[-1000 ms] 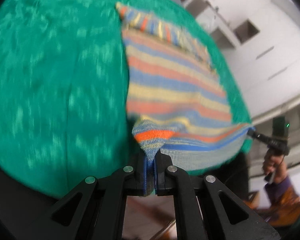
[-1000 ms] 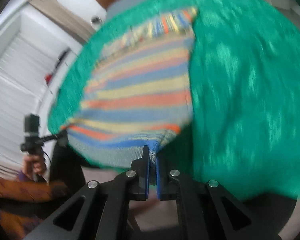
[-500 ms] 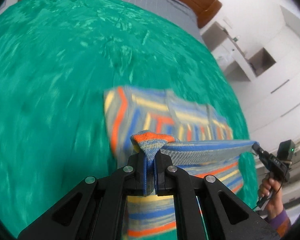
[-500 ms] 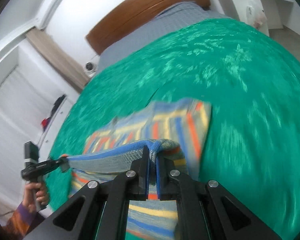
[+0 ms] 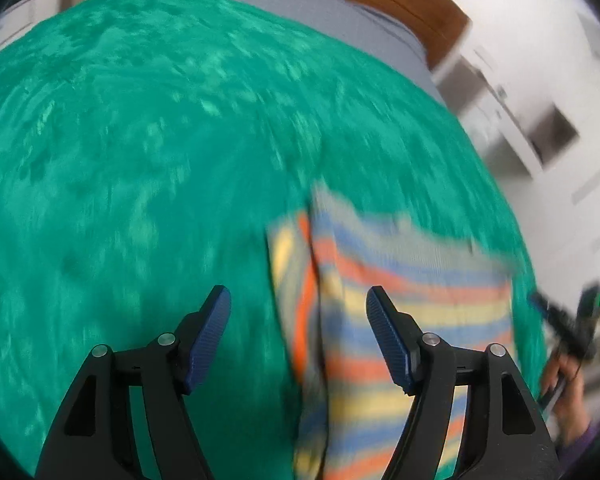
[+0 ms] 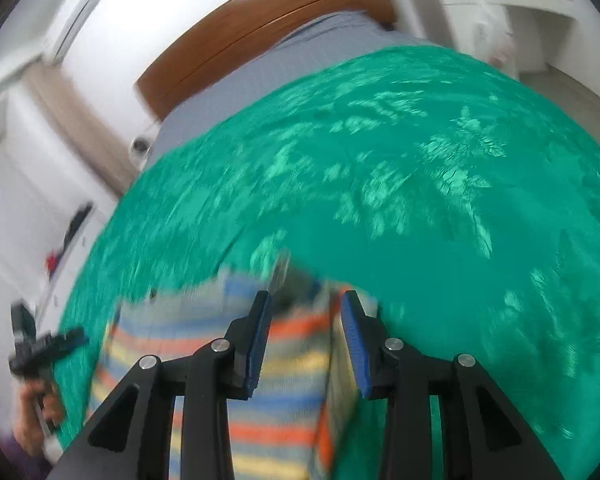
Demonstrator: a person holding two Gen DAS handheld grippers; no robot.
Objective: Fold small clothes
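A small knitted garment striped in blue, orange, yellow and grey [image 5: 400,304] lies folded flat on the green patterned bedspread [image 5: 140,160], blurred in both views. Behind it run a grey sheet [image 6: 300,60] and brown wooden headboard [image 6: 260,28]. The left gripper [image 5: 298,300] gapes wide, holding nothing; the right gripper [image 6: 304,308] stands apart above the garment, empty

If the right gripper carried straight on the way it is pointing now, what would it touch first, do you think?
Most likely the striped garment: the right gripper is open with the cloth lying between and just ahead of its fingers, on the green bedspread. The frame is blurred, so depth is uncertain.
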